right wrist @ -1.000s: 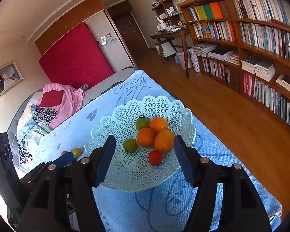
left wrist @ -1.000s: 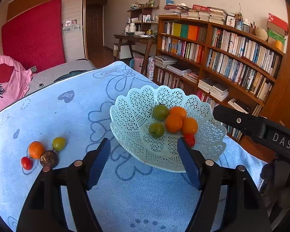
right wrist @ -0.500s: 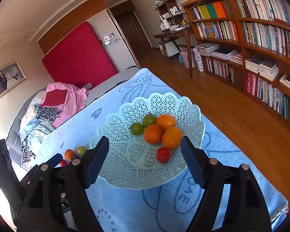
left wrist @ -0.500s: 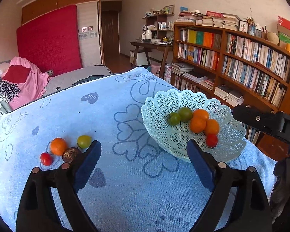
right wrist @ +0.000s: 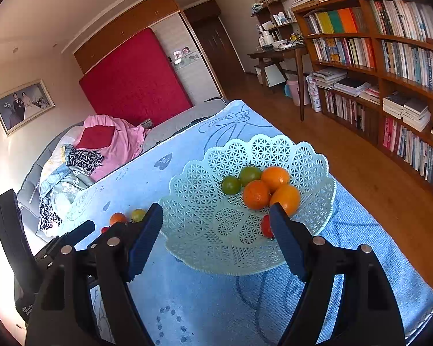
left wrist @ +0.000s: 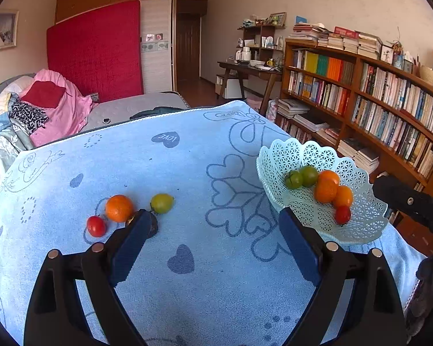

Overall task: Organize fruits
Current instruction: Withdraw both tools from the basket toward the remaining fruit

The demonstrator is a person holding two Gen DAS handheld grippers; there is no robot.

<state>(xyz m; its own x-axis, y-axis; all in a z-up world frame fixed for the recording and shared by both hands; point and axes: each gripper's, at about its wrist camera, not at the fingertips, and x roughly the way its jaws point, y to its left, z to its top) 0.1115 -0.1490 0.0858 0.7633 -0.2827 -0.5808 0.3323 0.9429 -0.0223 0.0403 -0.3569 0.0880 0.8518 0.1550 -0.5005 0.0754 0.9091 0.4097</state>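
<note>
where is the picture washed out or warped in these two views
Right wrist view: glare whitens the lower left edge beside the bed, and the bookshelf boards bow. Left wrist view: evenly lit, no blown-out patch; the bookshelf curves toward the right edge, and the basket and loose fruit stay sharp. Both have dark fisheye corners.

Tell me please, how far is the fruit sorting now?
Done: six fruits lie in the basket. In hand: nothing; the left gripper and right gripper are both open and empty. Left: four pieces on the cloth: an orange, a red tomato, a green fruit and a dark fruit partly hidden.
</note>
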